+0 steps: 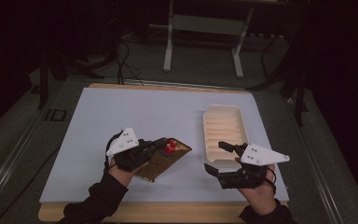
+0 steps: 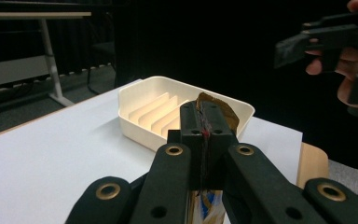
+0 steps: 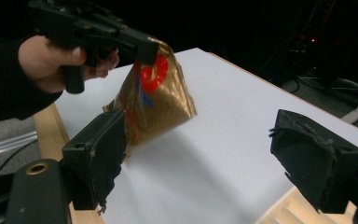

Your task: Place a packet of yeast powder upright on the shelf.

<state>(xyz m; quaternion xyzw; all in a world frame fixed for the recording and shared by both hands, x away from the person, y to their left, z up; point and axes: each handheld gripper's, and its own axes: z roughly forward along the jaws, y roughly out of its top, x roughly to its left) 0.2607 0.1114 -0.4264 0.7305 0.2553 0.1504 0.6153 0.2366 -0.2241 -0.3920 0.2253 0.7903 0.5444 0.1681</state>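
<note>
I am holding a gold snack packet [image 1: 165, 156] in the left tool [image 1: 161, 143], its jaws pressed together on the packet's top edge so that the rest is hanging free, off the white tabletop [image 1: 121, 121]. In the right gripper view the packet [image 3: 156, 100] is dangling with its red print facing me, tilted, its lower corner near one pad of the right tool [image 3: 214, 158]. I am keeping that right tool [image 1: 219, 158] spread wide with nothing between its jaws, hovering just beside the near end of the cream ribbed tray [image 1: 226, 126]; I judge it is waiting to take the packet's loose end or steady it. The tray [image 2: 186, 109] is lying straight ahead of the left tool [image 2: 204, 123], which suggests the packet is bound for its slots.
</note>
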